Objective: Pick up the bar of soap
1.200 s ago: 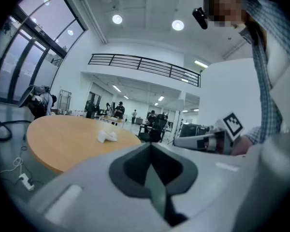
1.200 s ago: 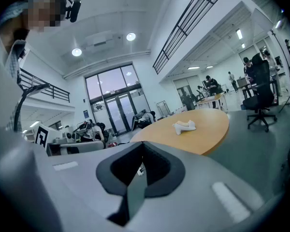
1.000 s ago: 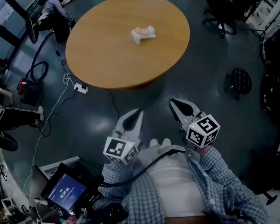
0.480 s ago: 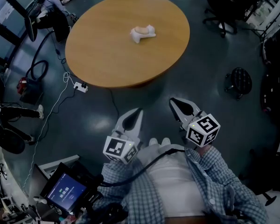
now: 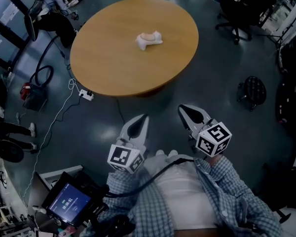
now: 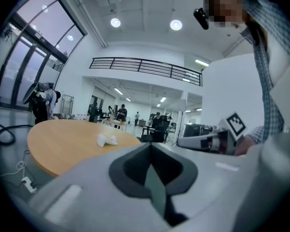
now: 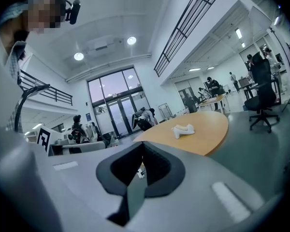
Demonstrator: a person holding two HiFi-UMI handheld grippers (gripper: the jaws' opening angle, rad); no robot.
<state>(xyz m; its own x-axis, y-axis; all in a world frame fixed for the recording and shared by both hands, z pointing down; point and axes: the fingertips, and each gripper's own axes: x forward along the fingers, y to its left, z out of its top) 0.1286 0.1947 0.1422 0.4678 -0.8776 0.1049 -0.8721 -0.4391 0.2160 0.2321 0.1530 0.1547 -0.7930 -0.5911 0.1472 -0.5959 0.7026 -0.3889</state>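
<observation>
A pale peach bar of soap (image 5: 148,35) lies in a white soap dish (image 5: 155,40) near the middle of a round wooden table (image 5: 113,58). Both grippers hang close to my body over the dark floor, well short of the table's near edge. My left gripper (image 5: 140,120) has its jaws together with nothing in them, and so does my right gripper (image 5: 185,110). The left gripper view shows the dish (image 6: 106,139) far off on the table (image 6: 63,146) beyond the left gripper (image 6: 152,151). The right gripper view shows the dish (image 7: 182,129) far beyond the right gripper (image 7: 142,151).
Cables and a power strip (image 5: 86,94) trail on the floor left of the table. A black office chair (image 5: 237,9) and a round stool (image 5: 251,89) stand at the right. A person's legs (image 5: 10,130) show at the left edge, a lit screen (image 5: 69,201) at lower left.
The head view has shifted a little, so the table sits slightly lower and to the left. The person's legs at the left edge have moved. Both grippers have kept their places and stayed shut.
</observation>
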